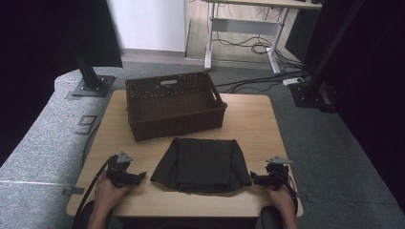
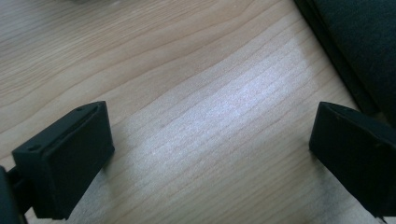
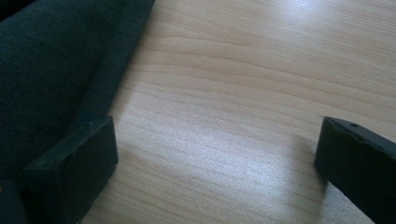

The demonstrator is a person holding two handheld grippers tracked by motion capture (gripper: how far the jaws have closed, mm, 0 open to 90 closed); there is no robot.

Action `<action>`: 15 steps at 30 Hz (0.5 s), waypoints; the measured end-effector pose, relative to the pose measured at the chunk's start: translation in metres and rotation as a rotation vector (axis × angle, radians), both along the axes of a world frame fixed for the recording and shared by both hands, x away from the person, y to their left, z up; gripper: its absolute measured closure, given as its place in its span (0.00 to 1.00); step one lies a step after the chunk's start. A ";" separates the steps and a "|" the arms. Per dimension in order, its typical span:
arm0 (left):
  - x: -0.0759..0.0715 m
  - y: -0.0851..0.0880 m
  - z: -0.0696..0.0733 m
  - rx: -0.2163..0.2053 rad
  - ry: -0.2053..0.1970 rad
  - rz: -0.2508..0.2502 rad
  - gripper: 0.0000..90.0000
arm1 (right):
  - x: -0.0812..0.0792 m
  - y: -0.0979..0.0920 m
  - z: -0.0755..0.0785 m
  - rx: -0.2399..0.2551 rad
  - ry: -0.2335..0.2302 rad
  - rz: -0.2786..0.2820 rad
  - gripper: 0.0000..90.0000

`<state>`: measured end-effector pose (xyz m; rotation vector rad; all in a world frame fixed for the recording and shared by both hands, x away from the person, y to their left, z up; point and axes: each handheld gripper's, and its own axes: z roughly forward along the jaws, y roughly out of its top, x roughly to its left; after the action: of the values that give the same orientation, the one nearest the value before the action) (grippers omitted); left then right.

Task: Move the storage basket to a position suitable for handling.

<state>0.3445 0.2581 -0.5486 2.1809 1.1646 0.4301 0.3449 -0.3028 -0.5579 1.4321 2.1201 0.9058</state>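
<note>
Dark folded cloth point(image 1: 200, 164) lies flat on the wooden table point(image 1: 248, 119), near its front edge, just in front of the woven basket point(image 1: 174, 102). Cloth and basket are close but apart. Left gripper point(image 1: 138, 177) sits on the table left of the cloth, jaws wide, nothing between them. In the left gripper view bare wood lies between the jaws and the cloth edge point(image 2: 359, 51) is at upper right. Right gripper point(image 1: 253, 180) sits right of the cloth, just beside its corner, jaws wide and empty. In the right gripper view one jaw stands just beside the cloth edge point(image 3: 60, 70); contact unclear.
</note>
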 end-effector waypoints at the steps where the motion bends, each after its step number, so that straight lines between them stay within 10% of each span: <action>1: 0.001 0.000 0.000 -0.001 0.000 0.000 0.00 | 0.000 0.000 0.000 0.000 0.000 0.003 0.00; 15: 0.001 -0.002 0.000 -0.001 0.000 0.010 0.00 | -0.001 0.000 0.000 0.002 0.000 0.017 0.00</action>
<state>0.3454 0.2563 -0.5485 2.1757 1.1755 0.4333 0.3442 -0.3024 -0.5578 1.4175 2.1352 0.9148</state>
